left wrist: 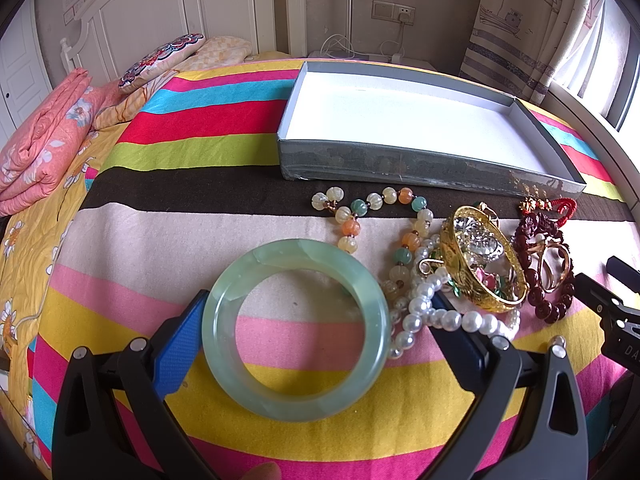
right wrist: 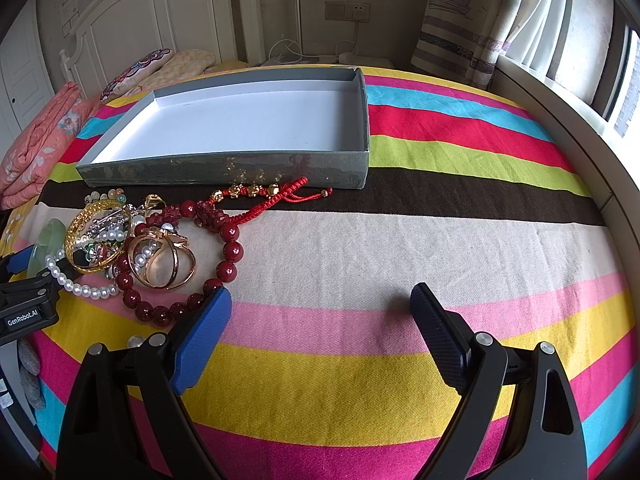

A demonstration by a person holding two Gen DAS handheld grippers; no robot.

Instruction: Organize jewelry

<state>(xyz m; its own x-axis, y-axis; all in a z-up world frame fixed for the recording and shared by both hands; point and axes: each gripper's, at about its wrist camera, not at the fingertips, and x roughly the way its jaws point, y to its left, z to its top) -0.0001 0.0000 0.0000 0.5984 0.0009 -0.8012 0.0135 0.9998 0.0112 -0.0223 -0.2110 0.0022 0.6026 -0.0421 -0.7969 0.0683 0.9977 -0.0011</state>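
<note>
A pale green jade bangle (left wrist: 296,332) lies flat on the striped cloth between the fingers of my left gripper (left wrist: 320,300), which is open; the left blue pad (left wrist: 180,344) touches its rim, the right finger stands apart. Beside it is a pile: coloured bead necklace (left wrist: 360,204), pearl strand (left wrist: 440,316), gold bangle (left wrist: 480,280), red bead bracelet (right wrist: 232,248), gold rings (right wrist: 168,264) and a red cord bracelet (right wrist: 260,192). Behind the pile stands an empty grey box (left wrist: 420,160) with a white inside. My right gripper (right wrist: 320,320) is open over bare cloth, right of the pile.
The striped cloth (right wrist: 400,240) covers a bed. A folded pink quilt (left wrist: 44,148) and an embroidered pillow (left wrist: 160,60) lie at the far left by the white headboard. A curtain (right wrist: 460,32) and a window ledge run along the right side.
</note>
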